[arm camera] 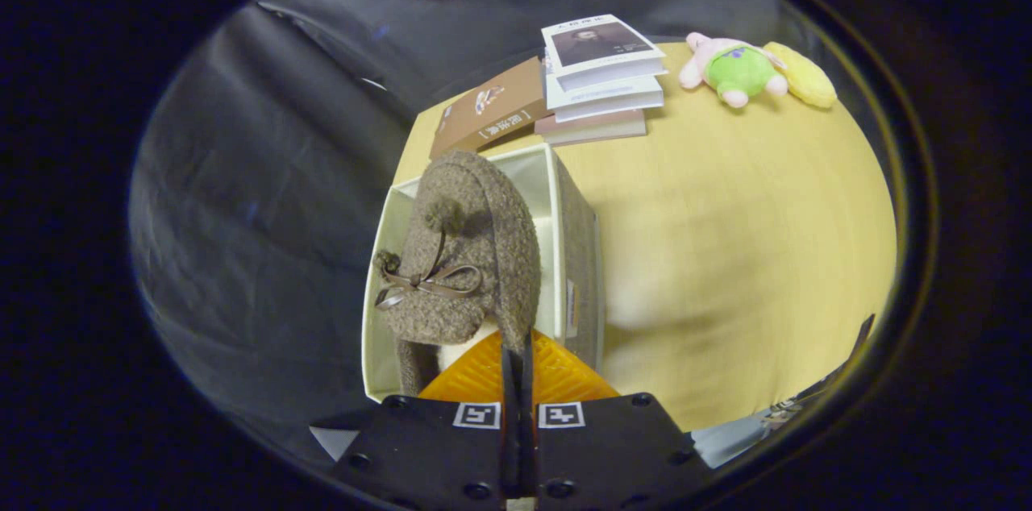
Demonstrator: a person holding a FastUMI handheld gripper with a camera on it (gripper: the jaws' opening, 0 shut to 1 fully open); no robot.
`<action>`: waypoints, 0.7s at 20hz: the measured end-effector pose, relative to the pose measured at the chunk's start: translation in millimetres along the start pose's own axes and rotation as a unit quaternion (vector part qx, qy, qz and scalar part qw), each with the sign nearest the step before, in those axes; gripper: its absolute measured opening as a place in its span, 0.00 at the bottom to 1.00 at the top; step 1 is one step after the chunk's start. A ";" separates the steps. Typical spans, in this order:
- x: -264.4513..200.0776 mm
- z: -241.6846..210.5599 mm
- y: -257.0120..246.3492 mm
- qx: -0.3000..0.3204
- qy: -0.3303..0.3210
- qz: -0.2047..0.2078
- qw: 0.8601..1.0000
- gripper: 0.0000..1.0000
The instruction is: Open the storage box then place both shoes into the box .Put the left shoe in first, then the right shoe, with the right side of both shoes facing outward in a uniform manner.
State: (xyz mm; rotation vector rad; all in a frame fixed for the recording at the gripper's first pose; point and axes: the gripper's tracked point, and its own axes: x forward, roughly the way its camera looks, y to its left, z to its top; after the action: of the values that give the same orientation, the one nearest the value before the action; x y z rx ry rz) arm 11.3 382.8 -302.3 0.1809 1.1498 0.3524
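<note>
The table (726,253) takes up most of the scene, a pale wooden top with the storage box (576,253) standing at its near corner, lid already off or folded away, so the opening step looks done. The box's pale lining shows around a fuzzy brown shoe (472,253), which hangs over the open mouth with its toe pointing away and its little bow and pom-poms facing up. Whether another shoe already lies underneath cannot be told, since the held shoe hides most of the inside (so this may be the first shoe or the second). The gripper (516,358) has its fingers pressed nearly together, clenched on the shoe's rear edge by the heel. Judging from this, the shoe is being lowered in but has not been let go; setting it down with the right side outward and releasing it remain. Beyond the box lie a stack of books (601,80) and a plush toy (742,72), well apart from the work.
</note>
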 end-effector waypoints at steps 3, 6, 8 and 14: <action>3.8 -3.5 2.4 -0.006 -0.001 -0.008 1.000 0.10; 3.2 -4.8 9.5 -0.001 -0.002 0.001 1.000 0.17; 0.6 -6.7 12.1 0.001 0.003 0.008 1.000 0.15; -16.4 -2.7 33.4 0.002 -0.015 0.060 0.998 0.66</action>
State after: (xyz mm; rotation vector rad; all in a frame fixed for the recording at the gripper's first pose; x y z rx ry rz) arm -3.1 407.9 -278.8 0.2585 1.1130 0.4515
